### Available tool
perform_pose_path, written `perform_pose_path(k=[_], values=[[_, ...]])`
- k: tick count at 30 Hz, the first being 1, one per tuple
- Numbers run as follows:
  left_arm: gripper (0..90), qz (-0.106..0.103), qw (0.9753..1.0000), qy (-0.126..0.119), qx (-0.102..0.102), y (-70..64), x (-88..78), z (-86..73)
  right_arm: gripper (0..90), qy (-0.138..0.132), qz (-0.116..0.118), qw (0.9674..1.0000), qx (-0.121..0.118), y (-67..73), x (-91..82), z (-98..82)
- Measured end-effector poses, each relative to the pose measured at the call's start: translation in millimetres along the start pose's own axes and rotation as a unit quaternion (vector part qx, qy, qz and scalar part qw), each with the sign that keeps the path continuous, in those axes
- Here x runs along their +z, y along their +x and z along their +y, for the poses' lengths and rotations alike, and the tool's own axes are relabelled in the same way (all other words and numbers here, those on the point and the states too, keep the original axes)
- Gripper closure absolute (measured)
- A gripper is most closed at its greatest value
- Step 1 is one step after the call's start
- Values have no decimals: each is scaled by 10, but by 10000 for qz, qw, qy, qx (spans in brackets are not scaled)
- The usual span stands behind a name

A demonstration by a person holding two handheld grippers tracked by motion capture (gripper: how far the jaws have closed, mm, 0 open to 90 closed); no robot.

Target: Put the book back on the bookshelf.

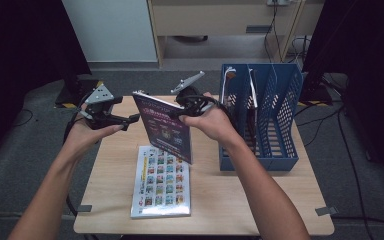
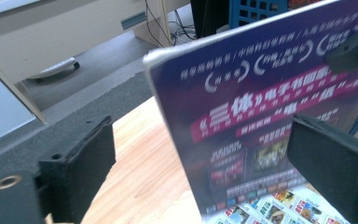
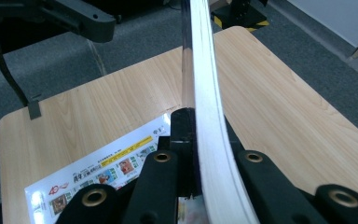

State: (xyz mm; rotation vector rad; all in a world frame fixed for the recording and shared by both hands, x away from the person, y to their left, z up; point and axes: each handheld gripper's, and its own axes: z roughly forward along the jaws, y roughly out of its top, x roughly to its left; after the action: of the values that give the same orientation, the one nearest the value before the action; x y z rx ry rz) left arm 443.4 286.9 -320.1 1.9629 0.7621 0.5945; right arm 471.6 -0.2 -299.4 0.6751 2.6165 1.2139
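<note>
right gripper (image 3: 193, 140) is clenched on the upper edge of a thin purple-covered book (image 1: 164, 129), holding it upright and clear of the light wooden tabletop (image 1: 220, 195), above the tabletop's middle near the far edge. left gripper (image 1: 128, 120) is released, its jaws spread wide and nothing pressed between them, with the book's free edge just beside its tip in the high view. a white glossy magazine with rows of small pictures (image 1: 161, 182) lies flat toward the near edge below the book, and a blue perforated plastic file rack (image 1: 275, 115) stands at the far right corner.
</note>
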Motion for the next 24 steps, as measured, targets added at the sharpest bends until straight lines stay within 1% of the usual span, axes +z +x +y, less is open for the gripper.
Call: perform_pose_path(k=[1,2,3,4,5,6,8,9,10,11,12,14,15,16,18,19,21,22,23,24], values=[[59,0,10000,0,0,0,0,0,830,-4,-14,10000,-30,3,-24,-4],[59,-4,10000,-13,-20,-8,-2,-31,830,-4,-14,10000,-30,3,-24,-4],[56,43,10000,1,-37,-24,3,-108,830,-35,-11,10000,-50,9,-72,-15],[52,43,10000,1,-37,-24,3,-108,830,-35,-11,10000,-50,9,-72,-15],[49,71,9999,23,-115,-38,23,-196,830,-71,3,10000,-38,13,-128,-33],[44,71,9999,23,-115,-38,23,-196,830,-71,3,10000,-38,13,-128,-33],[38,70,9998,53,-201,-54,54,-271,830,-82,39,10000,-41,16,-183,-52],[41,213,9995,129,-205,-87,97,-359,830,-72,73,9999,-47,27,-223,-67],[41,213,9995,129,-205,-87,97,-359,830,-72,73,9999,-47,27,-223,-67],[40,275,9994,125,-159,-112,117,-435,830,-75,82,9999,-69,37,-255,-85],[40,275,9994,125,-159,-112,117,-435,830,-75,82,9999,-69,37,-255,-85],[37,237,9995,105,-151,-132,129,-514,830,-143,96,9998,-65,45,-302,-132],[37,275,9994,141,-152,-147,148,-595,830,-153,103,9998,-57,39,-315,-144],[37,275,9994,141,-152,-147,148,-595,830,-153,103,9998,-57,39,-315,-144],[37,272,9992,161,-240,-153,174,-680,830,-204,108,9997,-23,28,-350,-178],[38,284,9989,176,-329,-158,204,-764,830,-250,79,9997,-20,22,-389,-201],[38,318,9986,221,-359,-160,237,-844,830,-282,81,9996,-24,27,-432,-214],[40,318,9986,221,-359,-160,237,-844,831,-300,82,9995,-29,30,-455,-219],[40,326,9983,228,-426,-168,274,-927,830,-303,97,9995,-20,36,-474,-222],[40,326,9983,228,-426,-168,274,-927,830,-303,97,9995,-20,36,-474,-222]])
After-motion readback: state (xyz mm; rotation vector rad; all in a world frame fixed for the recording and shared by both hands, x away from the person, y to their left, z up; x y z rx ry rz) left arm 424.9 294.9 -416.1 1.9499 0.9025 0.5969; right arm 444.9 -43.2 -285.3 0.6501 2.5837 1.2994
